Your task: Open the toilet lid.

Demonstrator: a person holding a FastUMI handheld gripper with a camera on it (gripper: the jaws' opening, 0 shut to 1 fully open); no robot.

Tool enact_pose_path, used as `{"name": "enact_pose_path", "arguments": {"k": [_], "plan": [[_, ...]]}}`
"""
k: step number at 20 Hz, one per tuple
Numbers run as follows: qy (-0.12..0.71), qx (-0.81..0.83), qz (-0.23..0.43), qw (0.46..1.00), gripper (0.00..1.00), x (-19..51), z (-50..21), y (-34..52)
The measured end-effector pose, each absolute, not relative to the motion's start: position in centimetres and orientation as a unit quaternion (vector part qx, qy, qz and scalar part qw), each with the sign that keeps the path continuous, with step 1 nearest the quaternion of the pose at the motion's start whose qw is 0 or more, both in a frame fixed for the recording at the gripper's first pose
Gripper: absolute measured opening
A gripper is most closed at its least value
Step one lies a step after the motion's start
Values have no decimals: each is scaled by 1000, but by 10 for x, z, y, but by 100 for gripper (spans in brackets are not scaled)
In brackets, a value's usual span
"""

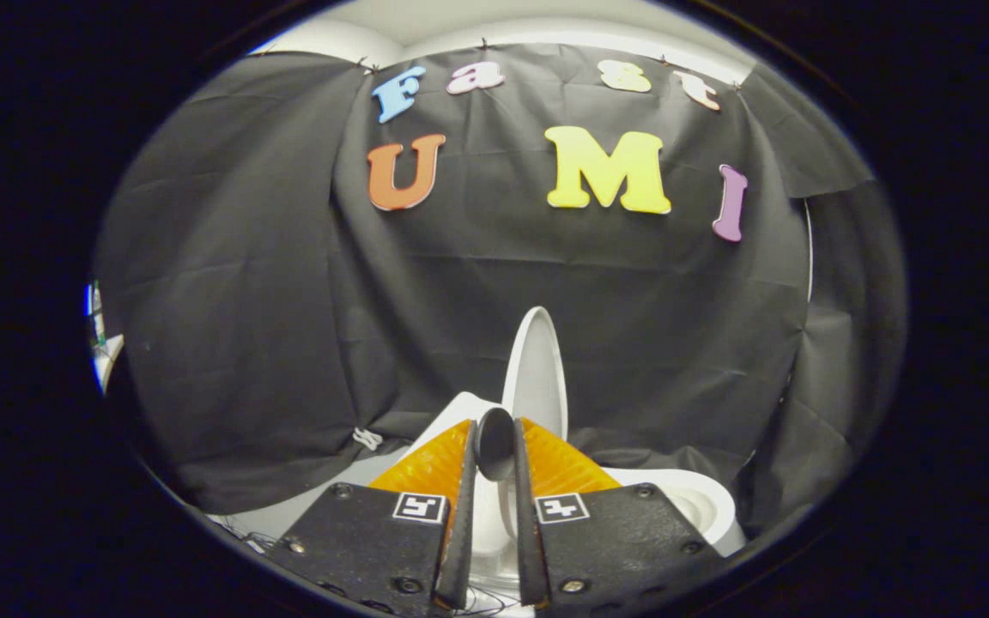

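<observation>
Between the two fingers of the tool (pixel 494 446), the white toilet lid (pixel 536 365) is seen edge-on, raised to a near-upright position. The fingers are drawn close together, with a narrow gap between them. A dark rounded part sits in that gap at the fingertips; what it belongs to cannot be determined. The lower edge of the lid runs down through the same gap. Whether both fingers press on the lid cannot be determined from this view, since the contact surfaces are hidden.

Position of surrounding items:
- The lid rises just beyond the fingertips and stands tall against the black cloth wall (pixel 245 326) behind it. Its inner face is turned toward the right.
- The white toilet bowl (pixel 700 506) lies to the right of the fingers, below the lid, with its rim and part of its hollow visible.
- A further white part of the toilet body shows to the left of the lid, just behind the left finger.
- A small white cord or clip (pixel 367 439) hangs at the lower edge of the cloth wall, to the left of the toilet and well apart from the fingers.
- A pale floor surface (pixel 288 515) shows below the cloth, left of the tool.
</observation>
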State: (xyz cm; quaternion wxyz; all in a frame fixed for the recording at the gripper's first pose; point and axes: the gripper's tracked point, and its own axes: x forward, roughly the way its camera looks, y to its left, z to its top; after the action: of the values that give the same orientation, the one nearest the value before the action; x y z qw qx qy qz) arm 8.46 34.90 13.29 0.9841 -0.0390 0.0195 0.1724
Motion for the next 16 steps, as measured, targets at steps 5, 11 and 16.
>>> {"name": "enact_pose_path", "arguments": {"k": [5, 11, 16], "plan": [[-50, -54, 163, 984, 82, 63, 167, 320], [-102, 4, 149, 984, 100, 46, 192, 262], [-117, 24, 132, 984, 100, 44, 189, 197]]}}
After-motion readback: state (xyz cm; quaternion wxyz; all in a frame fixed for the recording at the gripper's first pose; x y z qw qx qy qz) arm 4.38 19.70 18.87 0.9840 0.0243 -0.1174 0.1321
